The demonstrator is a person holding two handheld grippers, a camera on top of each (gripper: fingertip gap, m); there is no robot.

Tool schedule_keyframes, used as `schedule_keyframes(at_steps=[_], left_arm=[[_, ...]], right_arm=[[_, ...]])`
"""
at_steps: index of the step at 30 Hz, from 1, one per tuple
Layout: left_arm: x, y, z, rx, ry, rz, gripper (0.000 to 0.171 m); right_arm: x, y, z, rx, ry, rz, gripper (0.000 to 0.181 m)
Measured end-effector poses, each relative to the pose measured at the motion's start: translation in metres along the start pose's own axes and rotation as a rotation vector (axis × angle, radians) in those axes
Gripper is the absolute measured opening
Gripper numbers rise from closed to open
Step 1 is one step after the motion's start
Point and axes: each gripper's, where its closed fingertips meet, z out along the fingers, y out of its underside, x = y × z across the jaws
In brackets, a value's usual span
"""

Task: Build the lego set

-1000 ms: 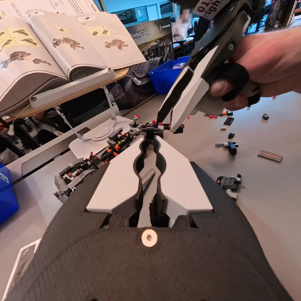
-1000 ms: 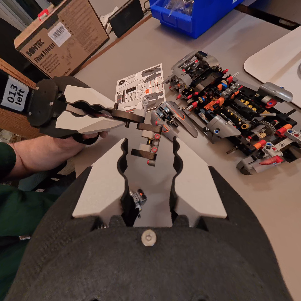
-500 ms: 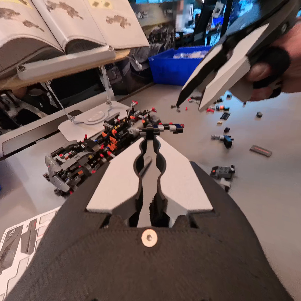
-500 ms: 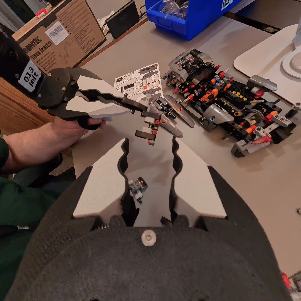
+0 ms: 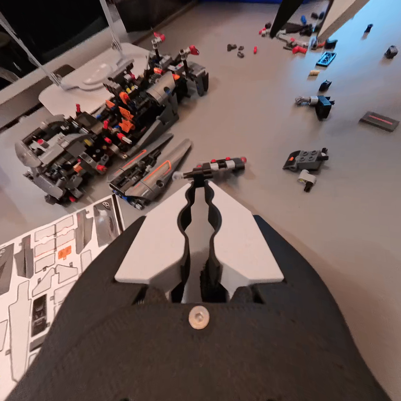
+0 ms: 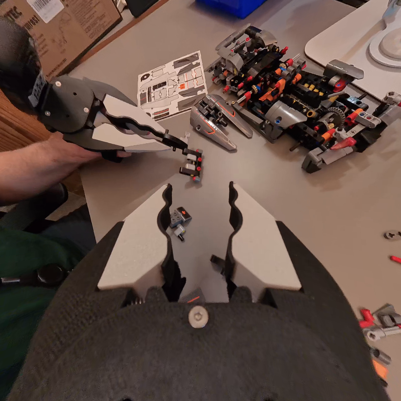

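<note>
My left gripper (image 5: pixel 199 184) is shut on a small black and grey sub-assembly with red pins (image 5: pixel 217 167), held low over the grey table. It also shows in the right wrist view (image 6: pixel 192 161), held by the left gripper (image 6: pixel 171 142). My right gripper (image 6: pixel 198 186) is open and empty above the table; its tips show at the top of the left wrist view (image 5: pixel 280 19). The large partly built car chassis (image 5: pixel 104 125) lies to the left, also in the right wrist view (image 6: pixel 293 97). A grey wing-shaped panel assembly with orange lines (image 5: pixel 149 171) lies beside it.
A sticker sheet (image 5: pixel 43 256) lies at the near left. A small grey brick piece with an orange mark (image 6: pixel 180 217) sits between my right fingers on the table. Loose pieces (image 5: pixel 321 104) are scattered to the right. A white stand base (image 6: pixel 351 47) and cardboard box (image 6: pixel 65 28) stand at the edges. My right fingertips sit around 12 cm from my left ones. Both grippers' tips are roughly 30 cm from the white stand base (image 6: pixel 351 47). The left camera catches it too, in the left wrist view (image 5: pixel 85 98).
My left gripper has lowered and tilted down toward the table with the sub-assembly. My right gripper has pulled back and away from it, still open.
</note>
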Motion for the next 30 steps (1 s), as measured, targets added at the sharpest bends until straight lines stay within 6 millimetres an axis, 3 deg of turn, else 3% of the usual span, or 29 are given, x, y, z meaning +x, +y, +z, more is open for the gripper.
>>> schedule_keyframes(at_steps=[5,11,14,20,26,30], left_arm=[[0.008,0.010,-0.008,-0.039,0.028,0.014,0.013],[0.015,0.019,-0.013,-0.072,0.078,0.035,0.015],[0.017,0.021,-0.013,-0.087,0.080,0.050,0.014],[0.021,0.022,-0.018,-0.091,0.089,0.025,0.015],[0.027,0.029,-0.026,-0.123,0.133,0.032,0.014],[0.015,0.023,-0.029,-0.091,0.111,0.075,0.015]], right_arm=[[-0.004,0.029,-0.005,-0.088,0.014,-0.060,0.050],[-0.019,0.074,0.009,-0.261,-0.011,-0.213,0.050],[-0.027,0.076,0.022,-0.279,-0.035,-0.269,0.052],[-0.030,0.091,0.044,-0.410,-0.027,-0.319,0.038],[-0.030,0.096,0.045,-0.433,-0.009,-0.327,0.038],[-0.031,0.099,0.043,-0.442,0.007,-0.340,0.031]])
